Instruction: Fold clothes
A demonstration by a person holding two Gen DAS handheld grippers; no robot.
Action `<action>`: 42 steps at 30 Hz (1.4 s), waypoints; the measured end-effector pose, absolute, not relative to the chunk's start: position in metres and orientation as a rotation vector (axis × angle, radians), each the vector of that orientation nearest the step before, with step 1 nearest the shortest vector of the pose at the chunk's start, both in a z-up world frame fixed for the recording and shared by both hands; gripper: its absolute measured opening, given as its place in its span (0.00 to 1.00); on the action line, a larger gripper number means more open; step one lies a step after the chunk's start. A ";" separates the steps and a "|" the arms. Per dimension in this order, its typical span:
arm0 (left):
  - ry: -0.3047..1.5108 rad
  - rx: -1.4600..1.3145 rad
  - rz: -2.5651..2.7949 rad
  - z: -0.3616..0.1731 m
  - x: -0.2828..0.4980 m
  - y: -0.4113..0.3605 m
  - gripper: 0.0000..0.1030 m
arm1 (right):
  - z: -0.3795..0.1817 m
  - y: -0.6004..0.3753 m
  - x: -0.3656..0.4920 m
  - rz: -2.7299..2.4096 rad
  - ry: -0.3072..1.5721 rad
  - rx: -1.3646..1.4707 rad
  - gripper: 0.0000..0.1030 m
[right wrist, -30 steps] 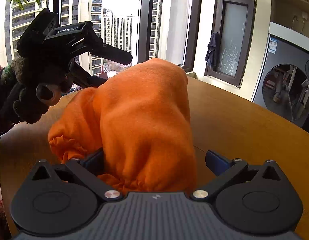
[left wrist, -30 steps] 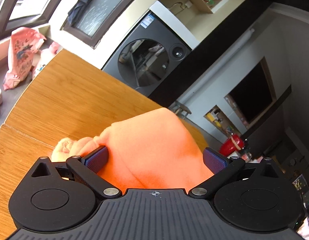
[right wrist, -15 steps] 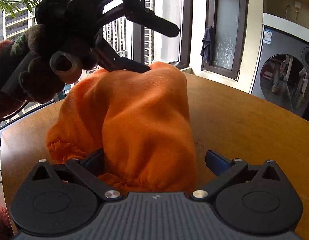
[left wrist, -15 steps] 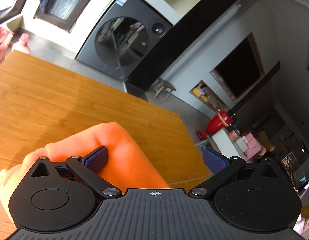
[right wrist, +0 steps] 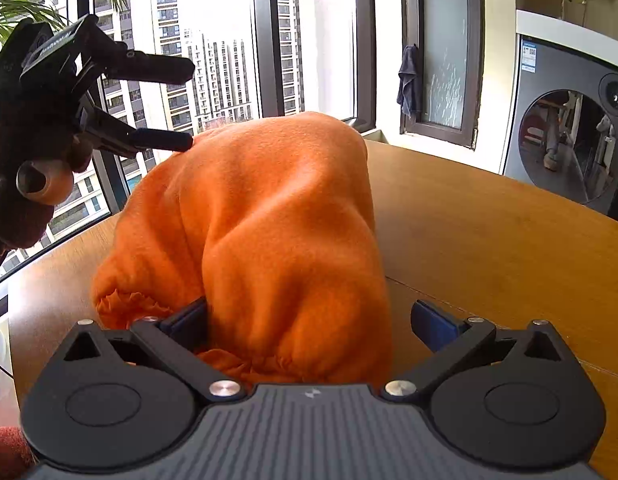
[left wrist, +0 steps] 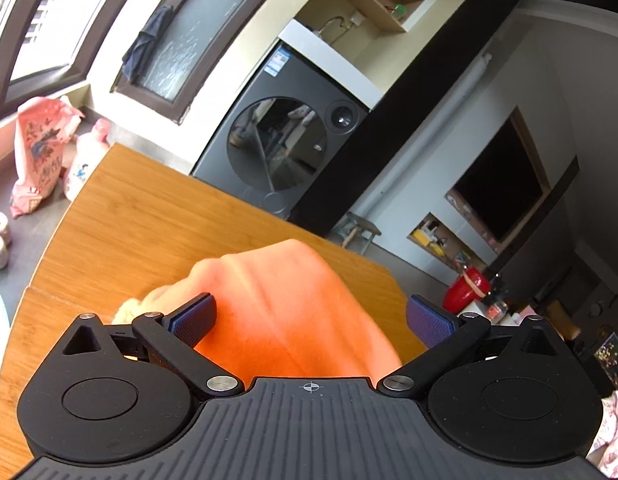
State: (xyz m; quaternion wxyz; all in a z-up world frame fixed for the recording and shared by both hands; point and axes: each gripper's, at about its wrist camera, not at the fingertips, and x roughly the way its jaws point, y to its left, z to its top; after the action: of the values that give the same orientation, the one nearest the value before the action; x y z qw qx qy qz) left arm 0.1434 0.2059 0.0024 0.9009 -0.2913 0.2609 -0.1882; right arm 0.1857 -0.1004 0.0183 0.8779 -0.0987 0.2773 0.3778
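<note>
An orange fleece garment (right wrist: 269, 232) lies bunched in a tall heap on the wooden table (right wrist: 489, 248). In the left wrist view the garment (left wrist: 285, 312) fills the gap between the fingers. My left gripper (left wrist: 311, 318) is open, with the cloth against its left pad. In the right wrist view the left gripper (right wrist: 185, 108) is open at the heap's far left side, lower finger touching the cloth. My right gripper (right wrist: 313, 320) is open at the heap's near end, with cloth between its fingers.
A dark washing machine (left wrist: 281, 148) stands beyond the table's far edge. Pink bags (left wrist: 37, 152) lie on the floor left of the table (left wrist: 141, 224). Large windows (right wrist: 229, 40) run behind the table. A red object (left wrist: 469, 286) sits on the floor to the right.
My left gripper swung away to the right and has come back over the heap. The heap has sunk slightly and spread. My right gripper has barely moved.
</note>
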 end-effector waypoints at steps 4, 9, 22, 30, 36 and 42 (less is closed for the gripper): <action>0.570 -0.646 -0.401 -0.019 0.151 0.211 1.00 | 0.058 -0.097 0.157 0.826 0.412 -0.219 1.00; 0.571 -0.666 -0.397 -0.032 0.155 0.212 1.00 | 0.060 -0.066 0.137 0.925 0.412 -0.352 1.00; 0.638 -0.599 -0.282 -0.009 0.095 0.193 1.00 | 0.067 -0.094 0.153 0.978 0.543 -0.205 1.00; 0.745 -0.619 -0.440 -0.036 0.101 0.158 0.98 | 0.052 -0.150 0.195 0.836 0.705 0.112 1.00; 0.741 -0.561 -0.390 -0.033 0.137 0.169 0.88 | 0.026 -0.129 0.214 0.837 0.738 0.071 0.88; 0.712 -0.532 -0.299 -0.031 0.202 0.191 0.86 | 0.033 -0.079 0.253 0.787 0.608 -0.064 0.88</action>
State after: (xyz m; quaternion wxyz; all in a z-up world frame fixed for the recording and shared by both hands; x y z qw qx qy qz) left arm 0.2025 0.1912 -0.0307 0.8920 -0.2562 0.3432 -0.1442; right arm 0.2530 -0.0788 0.0329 0.8784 -0.0307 0.2915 0.3774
